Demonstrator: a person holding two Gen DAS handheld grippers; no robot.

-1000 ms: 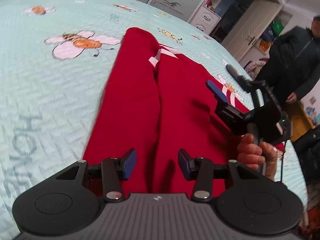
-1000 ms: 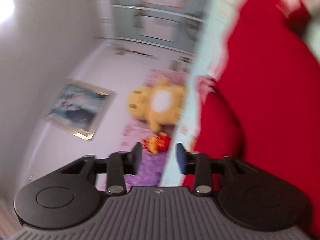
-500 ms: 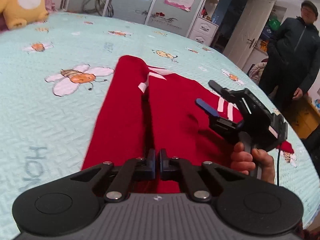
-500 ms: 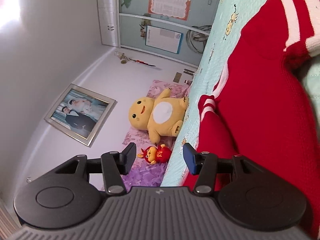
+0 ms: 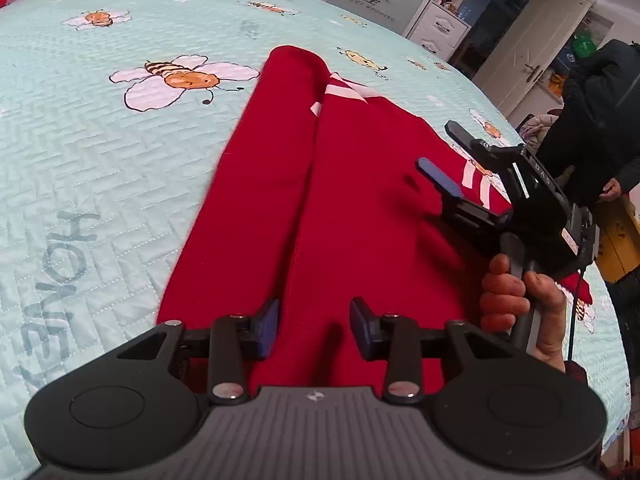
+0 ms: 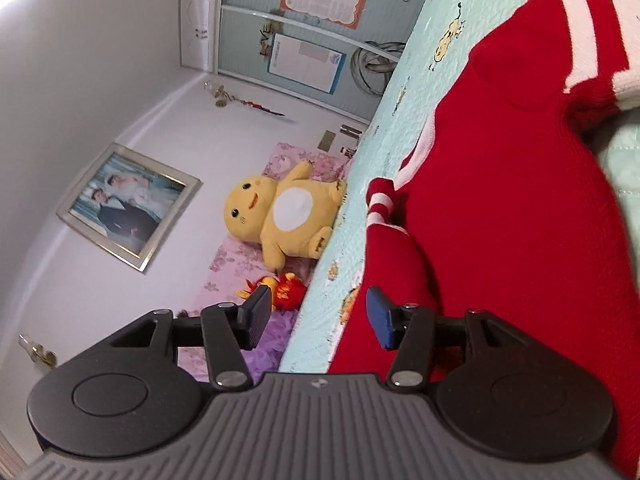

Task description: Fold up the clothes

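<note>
The soft, limp red knitted garment with white stripes (image 5: pixel 360 208) should drape when lifted by its near hem, where the left tool (image 5: pixel 314 326) has just spread, empty.

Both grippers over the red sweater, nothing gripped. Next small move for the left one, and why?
Probably lower the left gripper onto the near hem of the red sweater and close. Its jaws have just been opening and stand apart with only flat cloth below, nothing pinched. The sweater lies lengthwise on the bedspread with both sides folded in, so the hem is the edge to lift. The right gripper hovers open beside it.
</note>
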